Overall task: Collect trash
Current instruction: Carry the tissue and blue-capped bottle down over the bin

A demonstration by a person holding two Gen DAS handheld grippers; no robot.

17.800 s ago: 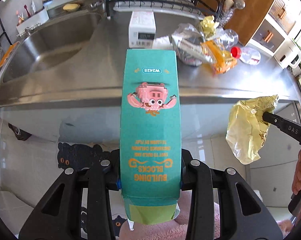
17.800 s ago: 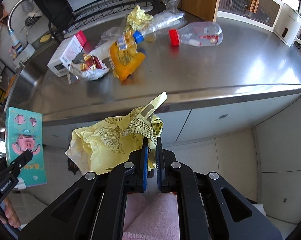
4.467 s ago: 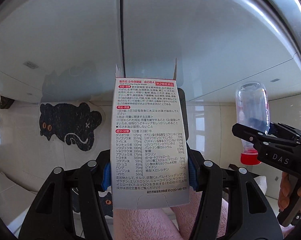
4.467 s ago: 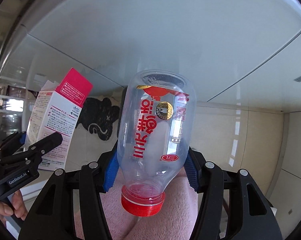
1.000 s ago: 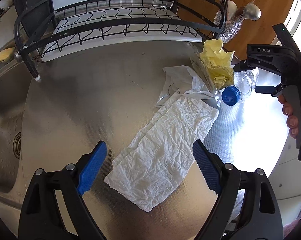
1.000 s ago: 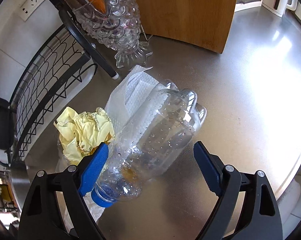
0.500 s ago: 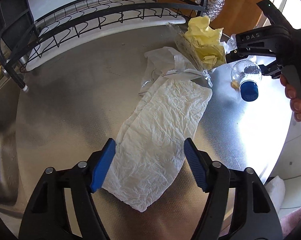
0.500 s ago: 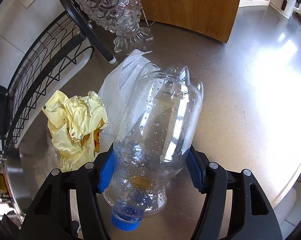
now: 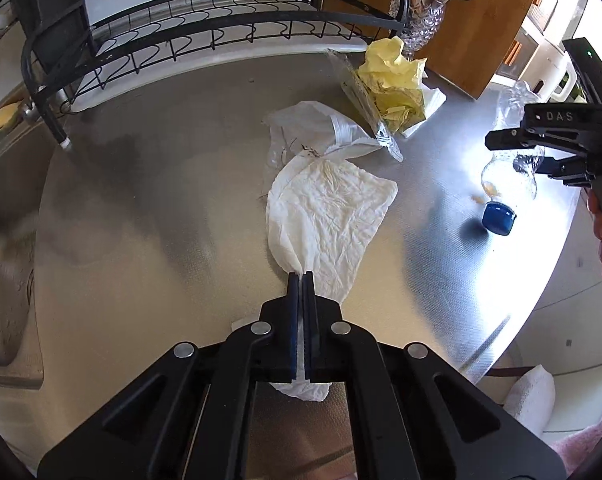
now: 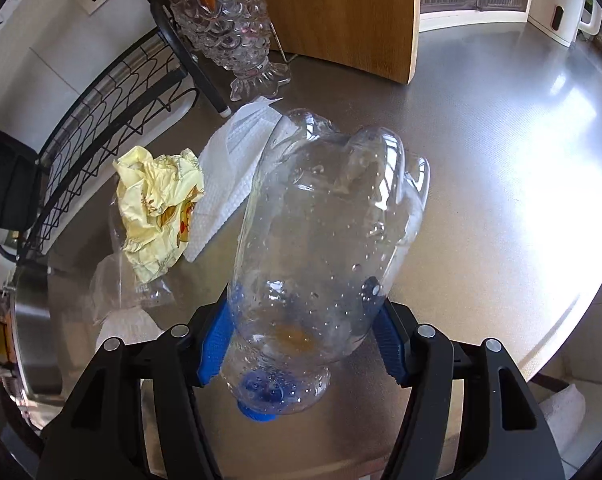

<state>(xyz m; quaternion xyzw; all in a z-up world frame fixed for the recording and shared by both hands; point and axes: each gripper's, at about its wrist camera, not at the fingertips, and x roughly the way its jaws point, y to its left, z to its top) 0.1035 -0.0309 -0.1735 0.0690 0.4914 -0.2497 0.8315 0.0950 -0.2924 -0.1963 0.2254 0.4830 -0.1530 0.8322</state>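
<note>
My left gripper [image 9: 300, 276] is shut on the near end of a crumpled white paper towel [image 9: 333, 208] that trails over the steel counter [image 9: 161, 200]. Held clear of the counter, a clear plastic bottle [image 10: 325, 248] with a blue cap [image 10: 257, 414] points cap-down between the blue pads of my right gripper [image 10: 301, 324], which is shut on it. The left wrist view shows that bottle [image 9: 509, 176] and the right gripper [image 9: 541, 148] at the far right, with a hand behind. A yellow crumpled wrapper [image 9: 393, 80] lies on a clear bag beyond the towel.
A black wire dish rack [image 9: 205, 36] runs along the back. A glass utensil holder [image 10: 229, 24] and a wooden board [image 10: 341, 12] stand behind the trash. A second white paper sheet [image 10: 237, 160] and a thin white plastic bag [image 9: 313, 128] lie near the wrapper. The sink [image 9: 1, 272] is at left.
My left jaws have closed onto the paper towel, bunching its near end. My right gripper has closed on the bottle and lifted it off the counter, cap tipping downward.
</note>
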